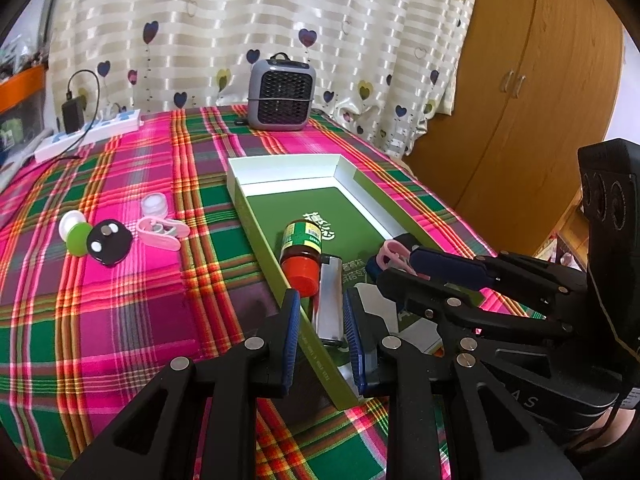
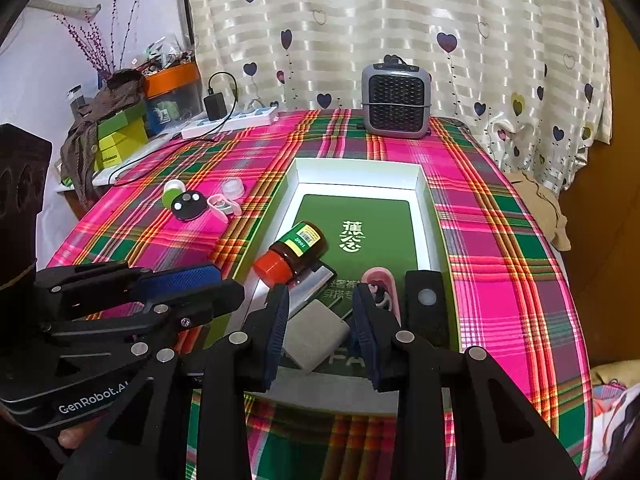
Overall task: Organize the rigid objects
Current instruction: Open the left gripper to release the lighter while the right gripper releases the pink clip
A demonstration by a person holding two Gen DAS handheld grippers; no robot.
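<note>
On the bench's left lie four loose things: a green case (image 2: 173, 192), a black disc (image 2: 188, 206), a pink clip (image 2: 224, 208) and a clear jar (image 2: 233, 189), all outside the box (image 2: 424, 184). The left tool (image 1: 321, 330) hangs open astride the box's near-left wall, gripping nothing. Just beyond it in the box lie a red-capped bottle (image 2: 294, 250) and a silver lighter (image 1: 330, 300), touching. The right tool (image 2: 320, 328) is open too, over a grey block (image 2: 316, 334), with a second pink clip (image 2: 382, 286) and a black bar (image 2: 426, 304) at its right. The risk, as I judge it: either tool moving out may knock the wall or roll the bottle, since the near end is crowded.
</note>
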